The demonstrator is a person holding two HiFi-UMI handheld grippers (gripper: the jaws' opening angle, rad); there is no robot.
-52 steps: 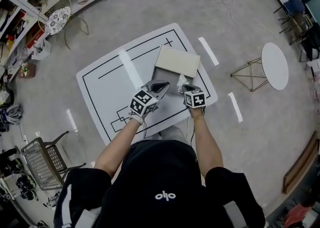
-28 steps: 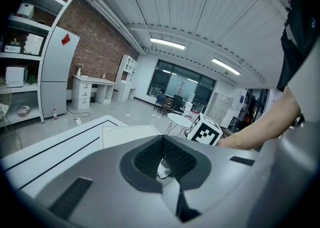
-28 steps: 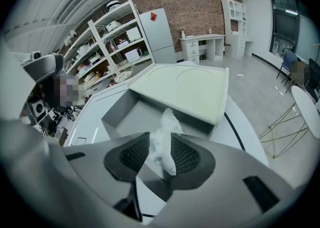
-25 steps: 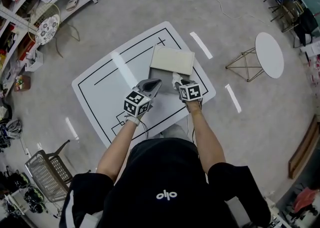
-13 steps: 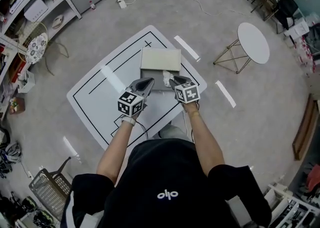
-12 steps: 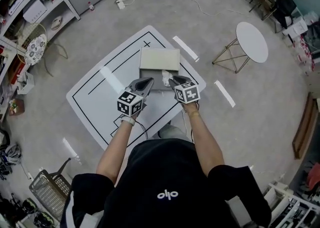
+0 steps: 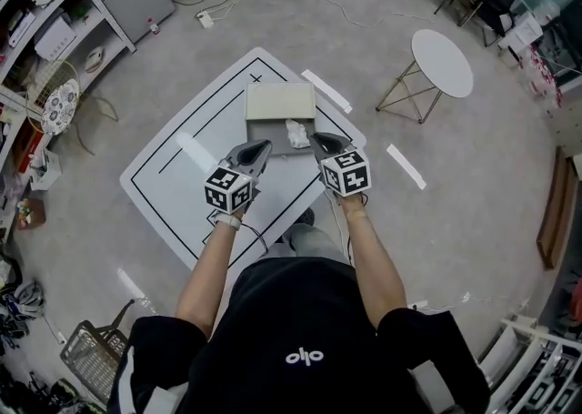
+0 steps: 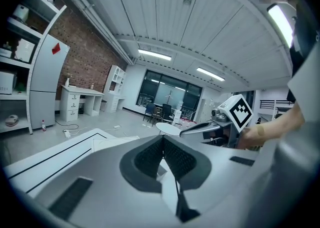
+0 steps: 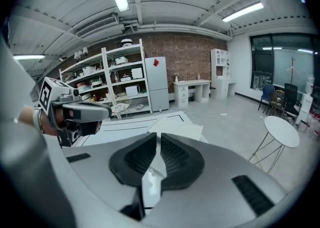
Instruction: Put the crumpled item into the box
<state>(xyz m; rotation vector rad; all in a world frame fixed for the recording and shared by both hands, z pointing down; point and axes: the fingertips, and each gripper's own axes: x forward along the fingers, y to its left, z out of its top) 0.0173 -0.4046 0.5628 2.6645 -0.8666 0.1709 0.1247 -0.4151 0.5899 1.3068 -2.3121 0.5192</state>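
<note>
On the far part of the white table [image 7: 182,166], the crumpled item [image 7: 297,133] is lying as a small white wad at the right end of the box [image 7: 280,101], on the grey strip just in front of the box's pale flat panel. No tool is touching it.

Just beside the wad, on its near right, the right tool [image 7: 318,139] is hanging above the table with its tips pointing toward the box. In its own view its jaws [image 9: 156,139] have just been closing and are now standing a narrow slit apart, with nothing between them.

To the left, the left tool [image 7: 264,145] is hovering near the box's front left corner. Its ribbed pads [image 8: 162,139] are meeting at the tips, gripping nothing. Both tools are being held out by the person's bare forearms, and each is showing up at the edge of the other's view.

Beyond the table, a round white side table [image 7: 442,63] is standing on the grey floor at the right, and shelving [image 7: 55,30] is lining the left wall.
</note>
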